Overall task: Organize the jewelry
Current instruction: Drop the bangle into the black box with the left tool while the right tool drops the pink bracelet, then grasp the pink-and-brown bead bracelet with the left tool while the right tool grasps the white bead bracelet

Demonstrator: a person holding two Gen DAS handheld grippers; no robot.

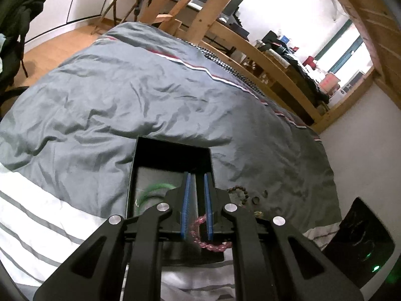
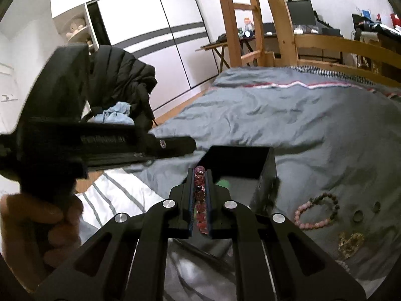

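The bed (image 1: 140, 92) spreads wide under a creased grey duvet (image 2: 288, 115), open cloth on the far side of the box and a wooden frame (image 1: 283, 75) along its right edge; a white striped sheet (image 1: 32, 215) lies at the near side. The black box (image 1: 173, 150), square-walled and open-topped, sits on the duvet; a green bangle (image 1: 147, 193) lies inside on its pale floor. The right hand-held gripper (image 2: 200, 193) is clamped on a dark pink beaded bracelet (image 2: 200, 200), held at the box's near rim; the left hand-held gripper (image 1: 196, 200) hovers over the box, its blue pads (image 1: 186, 200) slightly parted, nothing between them. Right of the box lie a pale pink bracelet (image 2: 310, 215), a brown bead bracelet (image 2: 328, 200), two rings (image 2: 368, 212) and a gold chain (image 2: 351, 244), close together.
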